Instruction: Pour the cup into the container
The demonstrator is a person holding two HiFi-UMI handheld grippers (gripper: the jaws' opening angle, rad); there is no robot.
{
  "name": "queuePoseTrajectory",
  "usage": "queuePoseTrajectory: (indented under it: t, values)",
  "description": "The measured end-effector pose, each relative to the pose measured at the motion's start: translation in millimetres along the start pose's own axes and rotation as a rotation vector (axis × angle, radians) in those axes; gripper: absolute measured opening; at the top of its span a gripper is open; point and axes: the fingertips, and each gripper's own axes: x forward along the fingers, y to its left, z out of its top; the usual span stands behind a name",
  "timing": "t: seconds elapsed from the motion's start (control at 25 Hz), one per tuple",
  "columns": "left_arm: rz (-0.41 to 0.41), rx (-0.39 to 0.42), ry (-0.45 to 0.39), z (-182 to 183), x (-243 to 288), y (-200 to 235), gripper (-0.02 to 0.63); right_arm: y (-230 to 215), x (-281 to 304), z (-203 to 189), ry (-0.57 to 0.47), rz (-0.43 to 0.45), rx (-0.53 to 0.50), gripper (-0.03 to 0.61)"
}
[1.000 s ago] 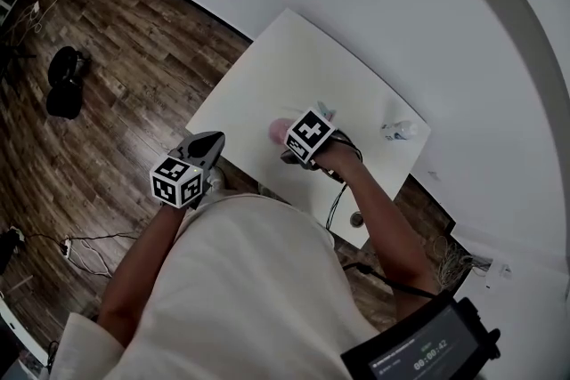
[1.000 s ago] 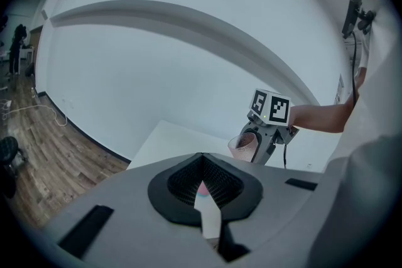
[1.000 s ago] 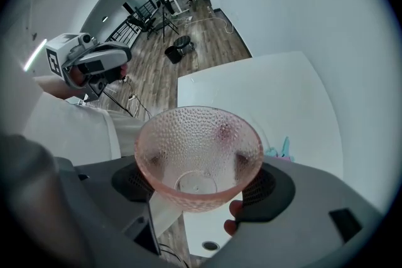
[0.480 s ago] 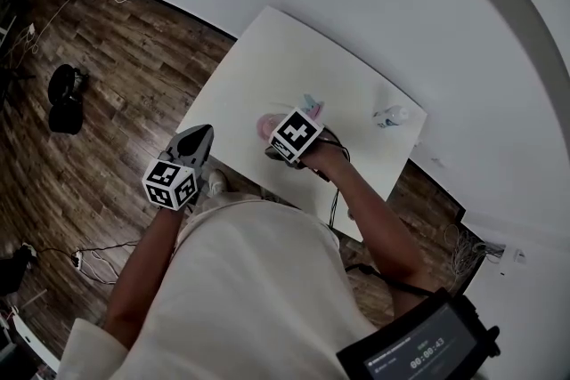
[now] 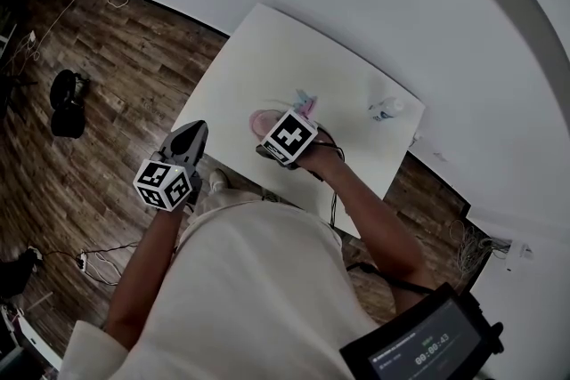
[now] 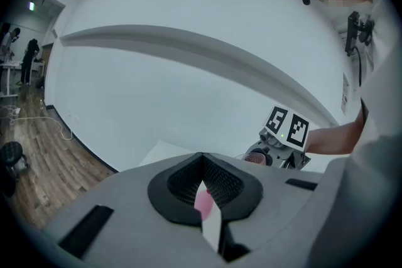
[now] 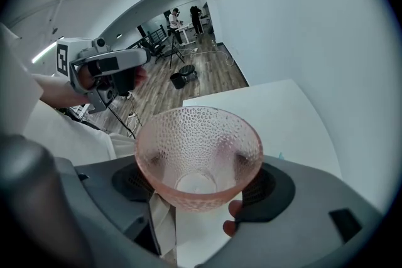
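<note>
1. The right gripper [image 7: 201,188] holds a pink, dimpled, flared glass cup [image 7: 198,147]. Its jaws stand wide, and one pad presses on each side of the cup's lower wall.
2. The cup's mouth faces back toward that gripper's camera. The inside looks pale at the bottom, and I cannot tell whether anything is in it.
3. In the head view the cup [image 5: 261,118] is over the near part of the white rectangular table [image 5: 267,49], close to its front edge.
4. The left gripper [image 6: 202,163] has its jaws pressed together with nothing between them. It is off the table's near left corner, above the dark wood-plank floor [image 5: 98,93].
5. A small clear object [image 5: 385,109] lies near the table's far right corner, well apart from the cup. It is too small to identify.
</note>
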Motion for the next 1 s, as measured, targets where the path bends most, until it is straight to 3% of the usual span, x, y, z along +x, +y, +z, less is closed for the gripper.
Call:
queuePoseTrajectory:
  t: [0.4, 0.6, 1.0]
  values:
    - [0.030, -0.093, 0.021, -3, -15, -6, 0.009, 17, -15, 11, -0.093, 0.004, -0.054, 0.379]
    - [0.067, -0.180, 0.024, -5, -22, 0, 0.009, 22, -23, 12, -0.121, -0.006, -0.076, 0.379]
    - [0.071, -0.179, 0.018, -4, -16, -13, 0.009, 23, -46, 4, -0.182, -0.022, -0.096, 0.379]
